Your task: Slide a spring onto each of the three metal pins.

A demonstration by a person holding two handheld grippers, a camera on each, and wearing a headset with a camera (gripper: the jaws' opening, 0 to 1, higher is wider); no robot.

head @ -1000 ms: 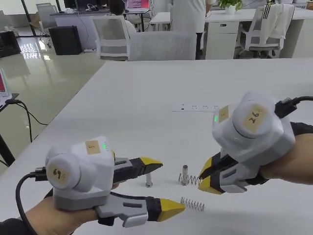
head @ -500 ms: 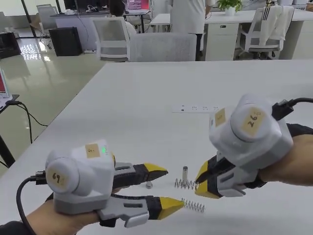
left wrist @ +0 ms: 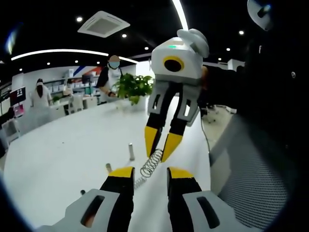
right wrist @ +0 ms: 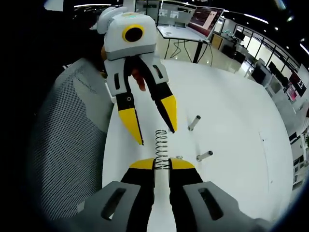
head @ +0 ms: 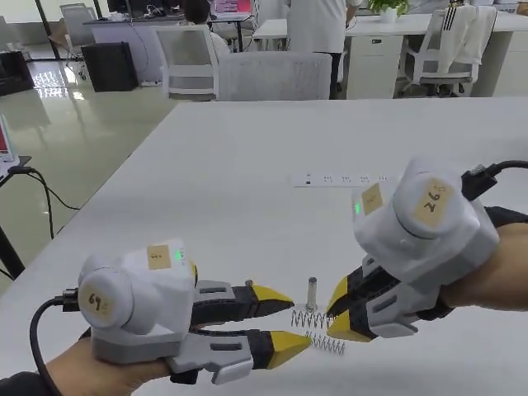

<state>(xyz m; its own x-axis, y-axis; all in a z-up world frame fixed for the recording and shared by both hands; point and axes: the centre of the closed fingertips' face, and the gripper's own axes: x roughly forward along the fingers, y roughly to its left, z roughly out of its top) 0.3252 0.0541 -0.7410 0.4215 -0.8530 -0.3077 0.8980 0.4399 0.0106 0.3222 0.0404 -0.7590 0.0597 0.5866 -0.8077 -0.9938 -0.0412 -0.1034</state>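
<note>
One spring (right wrist: 161, 141) sits clamped in the right tool (right wrist: 161, 165); the left tool (left wrist: 150, 172) has its jaws apart.

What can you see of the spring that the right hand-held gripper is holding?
The spring is a thin coil of bare silver wire, seemingly steel, undeformed and roughly straight. One end is pinched between the yellow tips of the right hand-held gripper. The rest juts forward, its free end between the open jaws of the left hand-held gripper, contact unclear. It sits low over the white table, near an upright pin, on no pin yet.
</note>
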